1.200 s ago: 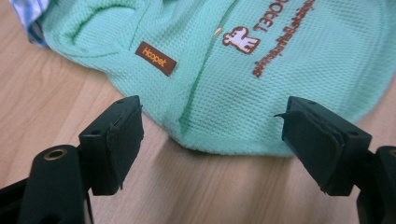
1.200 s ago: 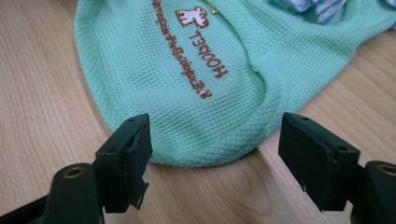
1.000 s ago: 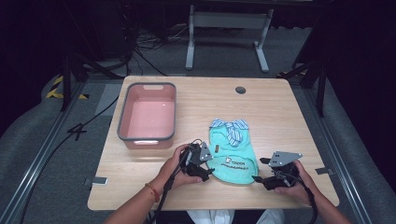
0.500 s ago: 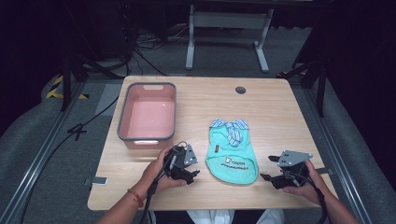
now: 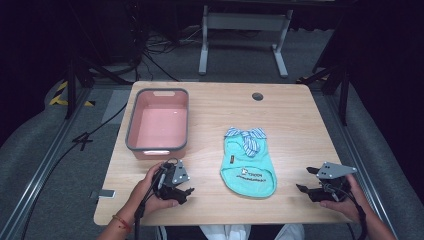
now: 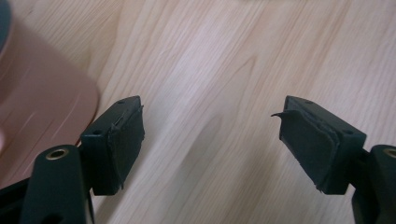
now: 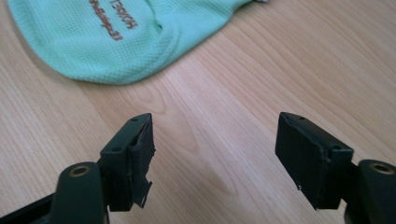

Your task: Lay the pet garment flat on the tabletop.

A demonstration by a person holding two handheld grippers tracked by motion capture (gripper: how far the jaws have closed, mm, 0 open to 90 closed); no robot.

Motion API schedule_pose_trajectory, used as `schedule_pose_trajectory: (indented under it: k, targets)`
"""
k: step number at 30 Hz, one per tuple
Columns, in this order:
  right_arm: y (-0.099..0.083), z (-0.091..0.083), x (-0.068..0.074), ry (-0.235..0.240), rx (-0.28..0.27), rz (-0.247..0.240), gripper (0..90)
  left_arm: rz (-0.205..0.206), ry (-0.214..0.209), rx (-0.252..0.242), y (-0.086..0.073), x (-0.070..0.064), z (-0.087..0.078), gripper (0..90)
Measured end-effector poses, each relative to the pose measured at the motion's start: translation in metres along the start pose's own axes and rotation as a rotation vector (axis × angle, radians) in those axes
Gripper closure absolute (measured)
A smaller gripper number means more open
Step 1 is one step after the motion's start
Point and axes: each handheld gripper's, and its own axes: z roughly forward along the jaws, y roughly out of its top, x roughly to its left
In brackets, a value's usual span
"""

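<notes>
A small mint-green garment [image 5: 248,166] with a striped blue-and-white collar lies flat on the wooden table [image 5: 290,115], right of centre. Its hem with brown lettering shows at the top of the right gripper view [image 7: 116,42]. My left gripper [image 5: 186,192] rests near the front edge, left of the garment, jaws open over bare wood [image 6: 210,135]. My right gripper [image 5: 304,181] sits to the garment's right, also open and holding nothing [image 7: 215,154].
A pink bin with a grey rim [image 5: 131,130] stands empty on the table's left half; its side shows at the left of the left gripper view [image 6: 37,121]. A round cable hole [image 5: 257,96] is at the back. Metal frame legs stand behind the table.
Both hands have drawn away from the garment, the left gripper to the left and the right gripper to the right and nearer the front edge. The garment stays flat.
</notes>
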Motion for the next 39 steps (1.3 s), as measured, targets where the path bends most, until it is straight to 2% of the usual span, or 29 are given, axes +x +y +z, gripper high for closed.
schedule_pose_trajectory:
  k: [3,5,7,10,11,13,14,15,19,21,24,25,28,29,31,35,38,39]
  targets:
    - [-0.008,-0.003,-0.005,-0.014,-0.002,0.011,28.4,-0.021,0.002,-0.007,-0.009,0.006,-0.006,22.3]
    - [-0.019,-0.006,-0.012,-0.003,-0.019,0.018,27.5,-0.022,0.021,0.0,-0.016,0.011,-0.011,21.7]
    - [-0.022,-0.006,-0.014,-0.007,-0.015,0.024,27.3,-0.041,0.024,-0.01,-0.022,0.014,-0.014,21.6]
    - [-0.032,-0.008,-0.022,-0.017,-0.021,0.064,27.4,-0.063,0.025,-0.01,-0.034,0.02,-0.018,21.6]
    - [-0.039,-0.009,-0.026,-0.034,-0.014,0.085,27.3,-0.061,0.033,0.0,-0.04,0.023,-0.018,21.4]
    - [-0.041,-0.009,-0.027,-0.039,-0.011,0.095,27.4,-0.064,0.036,0.007,-0.044,0.025,-0.018,21.5]
    - [-0.048,-0.01,-0.031,-0.075,0.008,0.125,27.4,-0.068,0.046,0.009,-0.048,0.028,-0.019,22.1]
    - [-0.048,-0.01,-0.031,-0.075,0.008,0.125,27.4,-0.077,0.047,0.008,-0.051,0.029,-0.019,22.1]
    - [-0.059,-0.01,-0.037,-0.089,0.005,0.184,27.3,-0.14,0.041,-0.002,-0.066,0.042,-0.02,21.9]
    - [-0.064,-0.01,-0.04,-0.086,0.004,0.212,27.2,-0.193,0.026,-0.026,-0.076,0.049,-0.021,21.8]
    - [-0.069,-0.009,-0.041,-0.082,-0.008,0.237,26.8,-0.21,0.044,-0.021,-0.083,0.054,-0.022,21.6]
    - [-0.07,-0.008,-0.042,-0.082,-0.011,0.242,26.9,-0.227,0.036,-0.024,-0.085,0.054,-0.021,21.6]
    - [-0.074,-0.006,-0.042,-0.075,-0.018,0.259,26.2,-0.234,0.041,-0.024,-0.089,0.054,-0.021,21.1]
    - [-0.077,-0.006,-0.043,-0.064,-0.034,0.282,25.5,-0.249,0.037,-0.039,-0.091,0.054,-0.021,20.1]
    - [-0.078,-0.006,-0.044,-0.064,-0.035,0.284,25.4,-0.256,0.038,-0.044,-0.093,0.054,-0.021,19.7]
    - [-0.082,-0.005,-0.046,-0.069,-0.055,0.318,23.2,-0.272,0.058,-0.071,-0.098,0.056,-0.02,15.9]
    - [-0.082,-0.005,-0.046,-0.068,-0.053,0.321,22.8,-0.301,0.038,-0.098,-0.1,0.057,-0.018,15.9]
    - [-0.082,-0.005,-0.046,-0.066,-0.054,0.321,22.7,-0.323,0.037,-0.089,-0.1,0.057,-0.018,15.9]
